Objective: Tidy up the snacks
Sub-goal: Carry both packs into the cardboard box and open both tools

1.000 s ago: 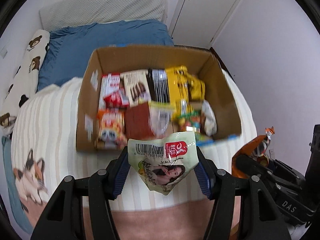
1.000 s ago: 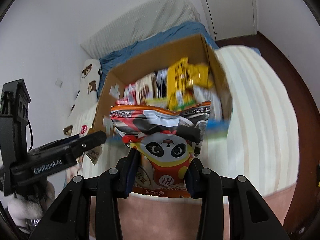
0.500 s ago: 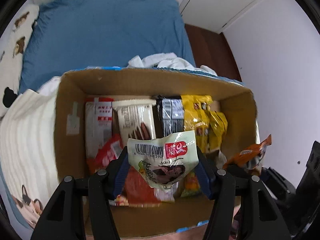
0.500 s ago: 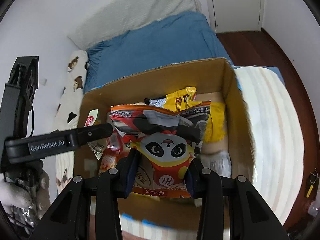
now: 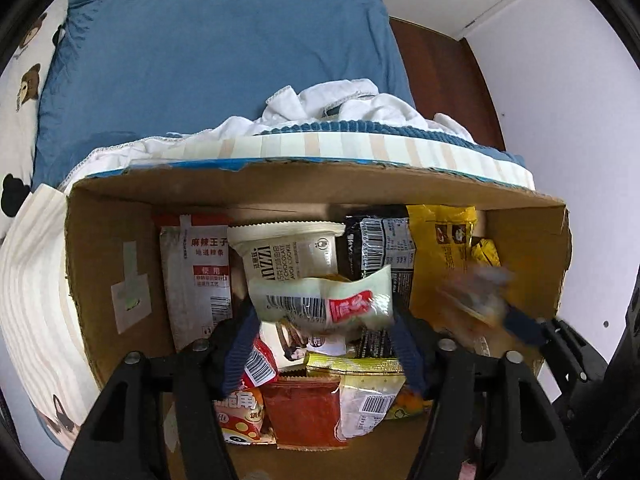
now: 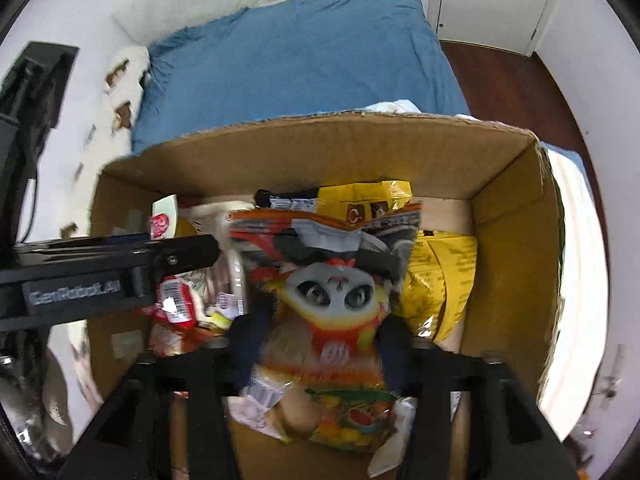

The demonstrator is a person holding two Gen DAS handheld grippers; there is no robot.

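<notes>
Over the box (image 5: pixel 96 264), both tongs just opened; packets between.

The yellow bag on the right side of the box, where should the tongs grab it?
Probably at the top edge of the yellow bag, coming from above. It leans against the cardboard box wall, and its crinkled upper edge looks free, while other packets crowd its left side.
</notes>
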